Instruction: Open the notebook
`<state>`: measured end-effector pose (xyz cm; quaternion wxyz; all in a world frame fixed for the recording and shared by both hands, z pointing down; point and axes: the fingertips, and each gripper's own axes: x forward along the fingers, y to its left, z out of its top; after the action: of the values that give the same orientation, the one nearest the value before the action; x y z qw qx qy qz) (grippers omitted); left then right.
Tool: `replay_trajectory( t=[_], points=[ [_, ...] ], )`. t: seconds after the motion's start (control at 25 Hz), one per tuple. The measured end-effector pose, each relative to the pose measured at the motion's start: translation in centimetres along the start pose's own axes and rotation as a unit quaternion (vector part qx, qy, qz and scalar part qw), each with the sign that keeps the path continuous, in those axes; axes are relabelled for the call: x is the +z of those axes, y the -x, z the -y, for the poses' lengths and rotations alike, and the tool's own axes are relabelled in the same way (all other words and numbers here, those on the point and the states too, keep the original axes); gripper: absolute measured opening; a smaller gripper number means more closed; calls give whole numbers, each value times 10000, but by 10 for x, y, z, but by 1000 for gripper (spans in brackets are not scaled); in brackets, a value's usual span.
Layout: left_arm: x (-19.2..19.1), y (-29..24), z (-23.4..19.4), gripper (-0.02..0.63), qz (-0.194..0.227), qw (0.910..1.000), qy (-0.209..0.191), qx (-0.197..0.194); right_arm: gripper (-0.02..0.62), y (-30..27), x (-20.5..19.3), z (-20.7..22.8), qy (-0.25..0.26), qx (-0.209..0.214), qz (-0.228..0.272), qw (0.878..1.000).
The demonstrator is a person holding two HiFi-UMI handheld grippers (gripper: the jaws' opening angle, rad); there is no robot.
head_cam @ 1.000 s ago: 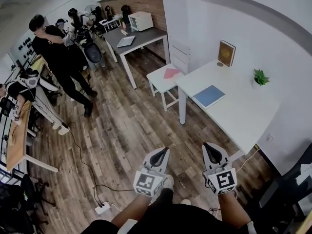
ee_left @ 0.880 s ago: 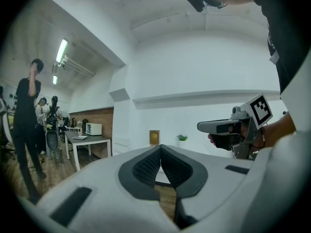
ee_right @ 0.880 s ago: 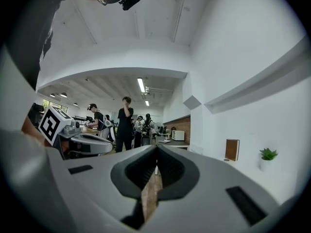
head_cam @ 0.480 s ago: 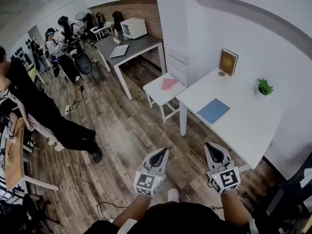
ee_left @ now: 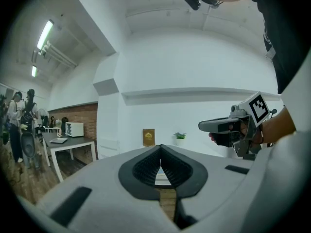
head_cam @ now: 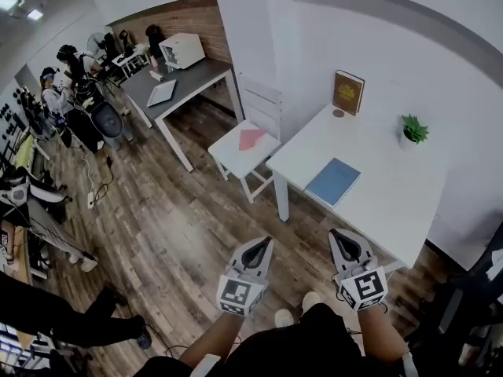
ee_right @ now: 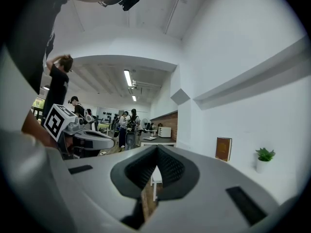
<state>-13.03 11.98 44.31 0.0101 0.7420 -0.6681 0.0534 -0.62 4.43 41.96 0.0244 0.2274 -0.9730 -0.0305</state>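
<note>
There's the blue notebook [head_cam: 333, 181], closed and lying flat on the white table [head_cam: 397, 199], close to the table's near-left edge in the head view, with nothing touching it. Behind it a brown book [head_cam: 347, 92] stands upright against the wall. A small potted plant [head_cam: 413, 129] sits further right along that wall. Left of the table is a white chair [head_cam: 236, 157] with a pink item [head_cam: 252, 138] on its seat, and beyond it a grey desk [head_cam: 189, 78]. Both grippers are well apart from the notebook, out over the wood floor [head_cam: 173, 210]. The left gripper [head_cam: 258, 248] points level, jaws pressed together with nothing between them. The right gripper [head_cam: 344, 242] is beside it, level too, jaws likewise closed and empty. People [head_cam: 59, 85] stand at the room's far left.
</note>
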Motion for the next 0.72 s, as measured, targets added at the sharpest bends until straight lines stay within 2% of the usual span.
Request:
replay_trajectory(
  t=[0.32,0.48,0.72],
  points=[
    [-2,-82,-4,5,-124,9989,-87,-447,4,-29,-11,64,-165,-351,-102,9992],
    [3,-128,-8,5,-112,9979,-350,-536,3,-45,-14,105,-181,-494,-77,9986],
    [1,-195,-1,5,-340,9941,-571,-852,4,-67,-20,162,-312,-666,-15,9973]
  ],
)
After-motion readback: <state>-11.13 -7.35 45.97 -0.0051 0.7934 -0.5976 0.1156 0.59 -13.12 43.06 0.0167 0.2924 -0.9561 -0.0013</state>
